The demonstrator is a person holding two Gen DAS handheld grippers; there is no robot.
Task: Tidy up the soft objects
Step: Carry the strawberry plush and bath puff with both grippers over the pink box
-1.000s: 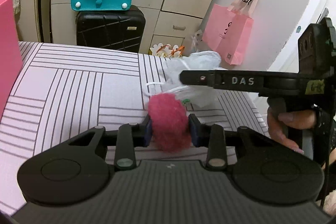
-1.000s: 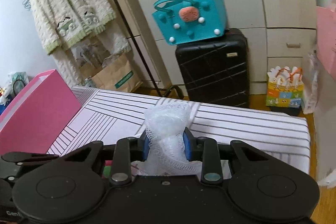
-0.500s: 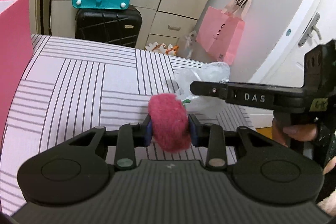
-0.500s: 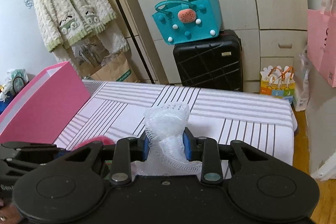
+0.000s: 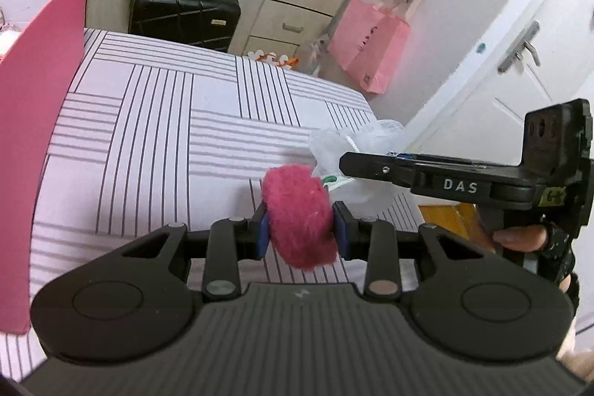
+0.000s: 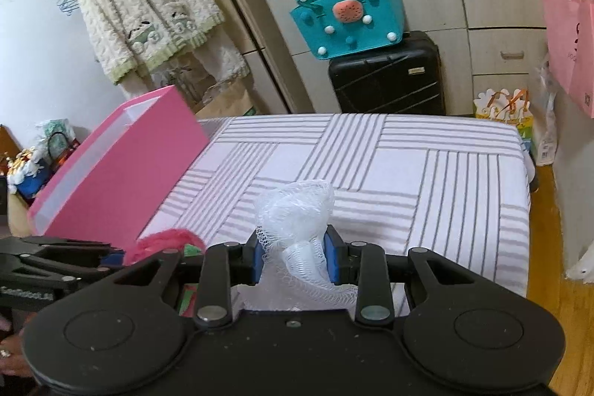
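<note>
A fuzzy magenta pom-pom (image 5: pixel 299 216) is being gripped between the blue pads of the left gripper (image 5: pixel 300 234), which is being held above the near part of the striped bedspread (image 5: pixel 167 121). Part of the pom-pom's lower edge is being hidden behind the gripper body. A white mesh bath pouf (image 6: pixel 297 229) is being pinched by the right gripper (image 6: pixel 295 260), also above the bedspread, with its lower folds being cut off by the black housing. In the left wrist view, the pouf is being mostly covered by the right gripper's side, and only white netting is being seen past the bedspread's right edge. A pink box (image 6: pixel 122 169) is being seen at the bedspread's left edge; its interior is hardly being shown. Beyond the bedspread's far end, a teal felt bag (image 6: pixel 349 19) is being carried on a black suitcase (image 6: pixel 388 80).
</note>
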